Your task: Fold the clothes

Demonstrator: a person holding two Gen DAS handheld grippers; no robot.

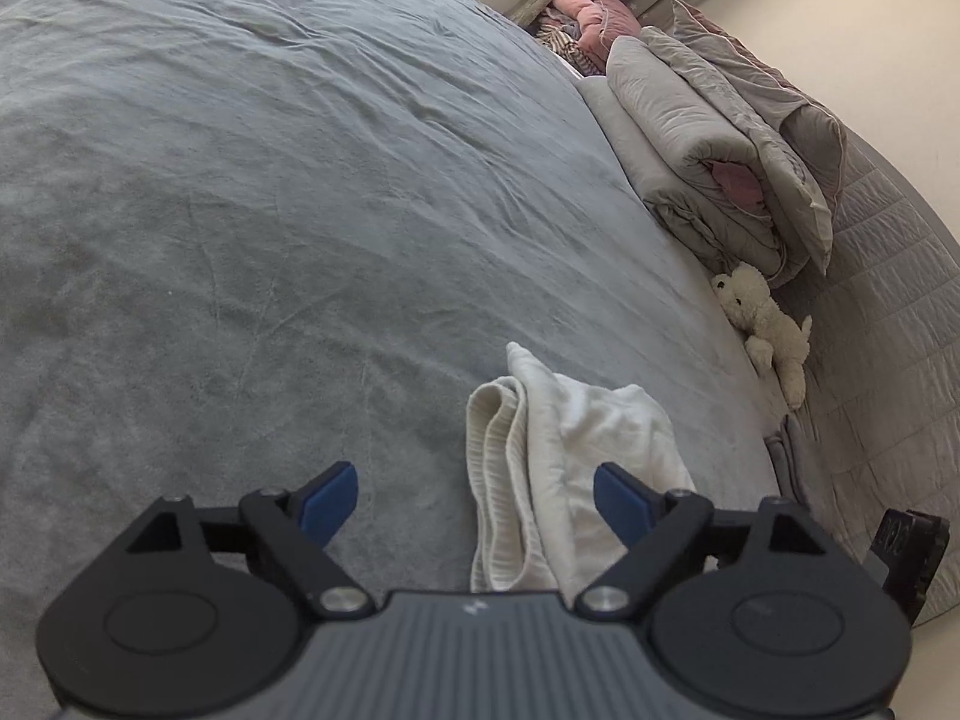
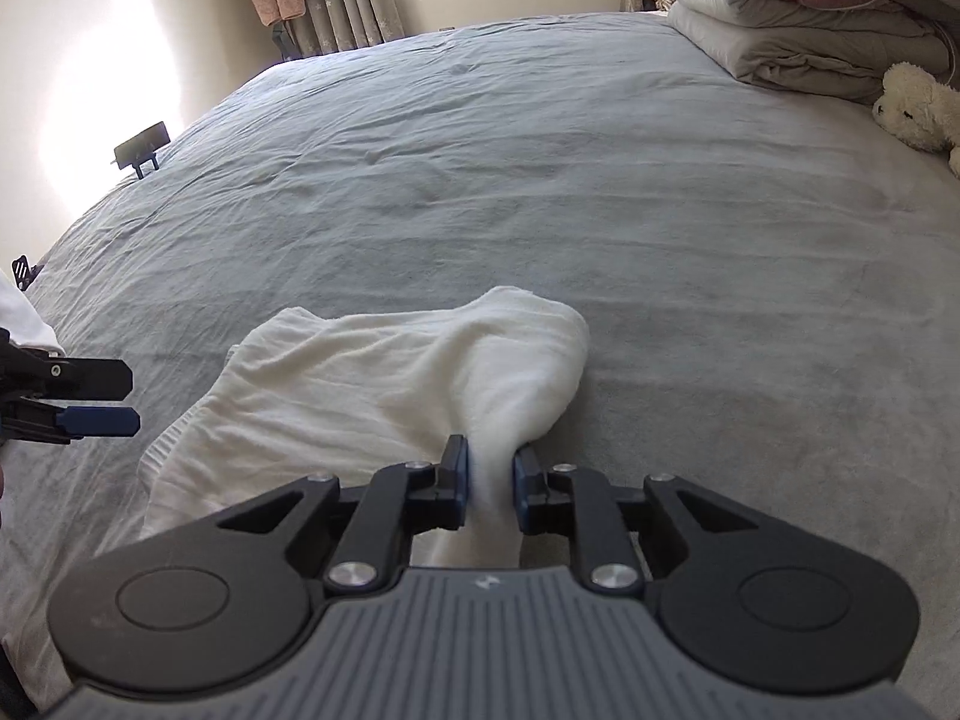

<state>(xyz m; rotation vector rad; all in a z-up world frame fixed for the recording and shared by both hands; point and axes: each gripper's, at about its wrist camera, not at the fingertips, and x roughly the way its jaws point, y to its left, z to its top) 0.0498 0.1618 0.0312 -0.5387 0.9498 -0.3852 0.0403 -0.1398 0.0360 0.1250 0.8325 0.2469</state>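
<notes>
A white garment (image 1: 576, 432) lies bunched in folds on the grey bed sheet (image 1: 270, 180). My left gripper (image 1: 474, 477) hovers over its near end, open wide, and the blue pads stand apart from the cloth on either side. In the right wrist view the same white garment (image 2: 372, 372) spreads out to the left, with one end drawn up into my right gripper (image 2: 489, 450). That gripper is shut on a narrow bunch of the cloth. The left gripper (image 2: 114, 399) shows at the left edge of that view, beside the garment.
Folded grey duvets (image 1: 708, 168) and a cream plush toy (image 1: 762, 324) sit along the bed's far side, with pink clothes (image 1: 588, 18) piled beyond. A small black stand (image 2: 141, 147) sits at the bed's left edge. Wrinkled grey sheet stretches ahead.
</notes>
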